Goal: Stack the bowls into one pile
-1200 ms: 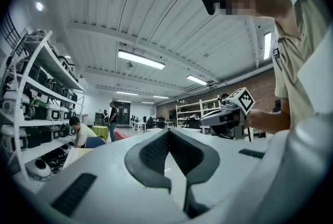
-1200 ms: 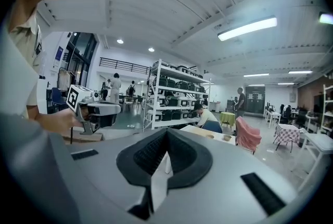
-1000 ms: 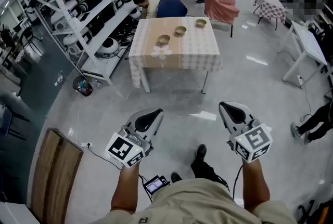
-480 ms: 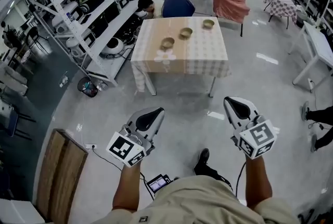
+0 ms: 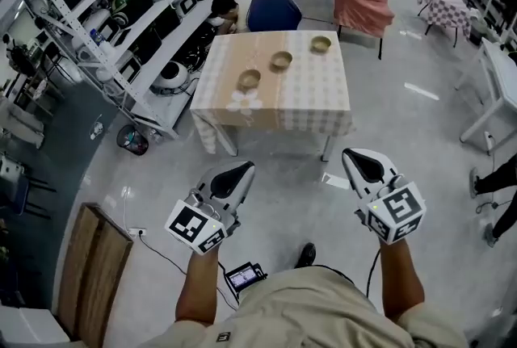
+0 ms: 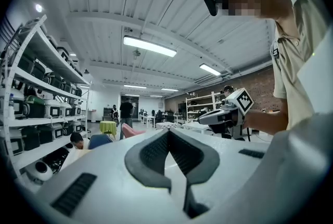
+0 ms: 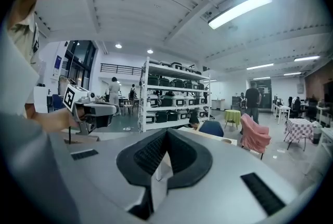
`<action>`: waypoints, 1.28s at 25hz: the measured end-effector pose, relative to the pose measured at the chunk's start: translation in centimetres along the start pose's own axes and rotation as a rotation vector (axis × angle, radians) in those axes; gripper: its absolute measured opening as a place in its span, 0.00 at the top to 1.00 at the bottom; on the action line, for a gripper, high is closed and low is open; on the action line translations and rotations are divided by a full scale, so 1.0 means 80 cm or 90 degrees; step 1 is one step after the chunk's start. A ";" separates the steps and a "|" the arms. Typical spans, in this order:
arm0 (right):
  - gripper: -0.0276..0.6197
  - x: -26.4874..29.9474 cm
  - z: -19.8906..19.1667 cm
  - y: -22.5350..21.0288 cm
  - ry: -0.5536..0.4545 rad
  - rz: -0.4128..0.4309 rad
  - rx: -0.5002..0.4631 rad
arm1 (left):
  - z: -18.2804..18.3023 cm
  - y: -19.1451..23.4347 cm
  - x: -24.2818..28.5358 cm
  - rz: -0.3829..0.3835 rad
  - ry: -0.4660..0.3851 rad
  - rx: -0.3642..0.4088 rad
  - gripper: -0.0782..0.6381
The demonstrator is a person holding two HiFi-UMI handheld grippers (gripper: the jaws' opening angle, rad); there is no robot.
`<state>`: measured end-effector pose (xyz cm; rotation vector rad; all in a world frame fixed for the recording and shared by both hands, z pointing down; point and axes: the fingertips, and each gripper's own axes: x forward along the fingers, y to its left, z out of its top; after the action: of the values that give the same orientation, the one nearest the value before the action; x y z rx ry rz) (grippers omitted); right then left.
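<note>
While the person walks nearer the table (image 5: 307, 108), three bowls (image 5: 281, 60) sit unstacked at upper centre; left gripper (image 5: 230, 180) and right gripper (image 5: 365, 167) are closed, empty.

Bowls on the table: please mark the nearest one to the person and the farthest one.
Nearest bowl (image 5: 249, 79), head view, centre of its inside.
Farthest bowl (image 5: 321, 44), head view, centre of its inside.
</note>
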<state>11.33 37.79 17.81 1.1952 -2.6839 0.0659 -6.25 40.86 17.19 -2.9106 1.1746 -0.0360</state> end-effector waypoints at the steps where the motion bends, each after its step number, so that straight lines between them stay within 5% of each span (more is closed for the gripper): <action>1: 0.95 0.003 0.000 -0.012 -0.001 0.003 -0.001 | 0.001 0.003 0.013 0.002 0.000 0.002 0.88; 19: 0.95 0.043 -0.036 -0.165 0.022 -0.052 0.018 | -0.030 0.056 0.187 -0.054 0.012 -0.004 0.88; 32: 0.95 0.183 -0.004 -0.255 0.044 -0.087 0.012 | -0.028 0.215 0.284 -0.065 -0.016 -0.026 0.88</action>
<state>16.90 13.42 20.22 1.3531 -2.5404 0.1113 -1.86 12.75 19.66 -2.9947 1.0343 0.0258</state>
